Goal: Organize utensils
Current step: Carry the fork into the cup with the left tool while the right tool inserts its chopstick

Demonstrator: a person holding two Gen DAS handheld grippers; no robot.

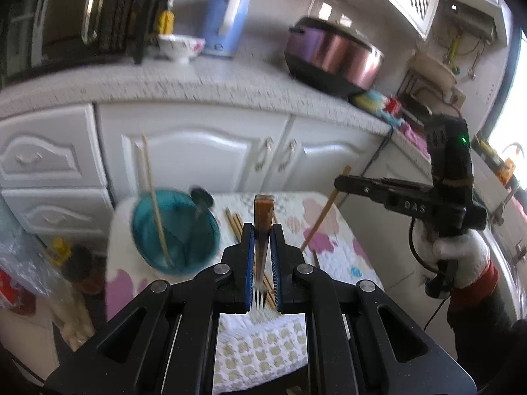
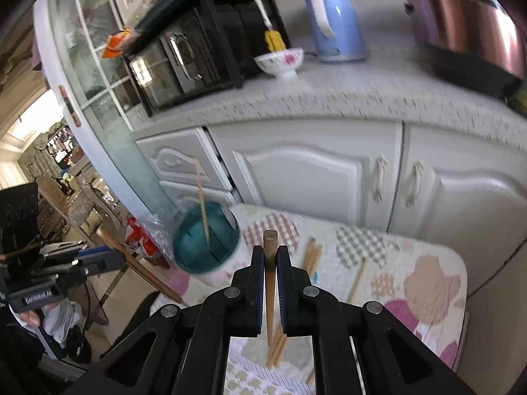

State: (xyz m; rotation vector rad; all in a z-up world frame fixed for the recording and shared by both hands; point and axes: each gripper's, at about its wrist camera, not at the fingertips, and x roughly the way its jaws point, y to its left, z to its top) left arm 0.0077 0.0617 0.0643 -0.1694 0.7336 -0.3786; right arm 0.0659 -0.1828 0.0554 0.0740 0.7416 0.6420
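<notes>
Left tool (image 1: 262, 237) level, clamping fork (image 1: 263, 230)

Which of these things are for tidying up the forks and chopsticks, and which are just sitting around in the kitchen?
For the job:
- fork, in the left gripper
- chopstick, in the right gripper
- teal holder, one chopstick already inside
- loose chopsticks on the patterned cloth

Just sitting around:
- blue kettle
- floral bowl
- rice cooker
- oven
</notes>
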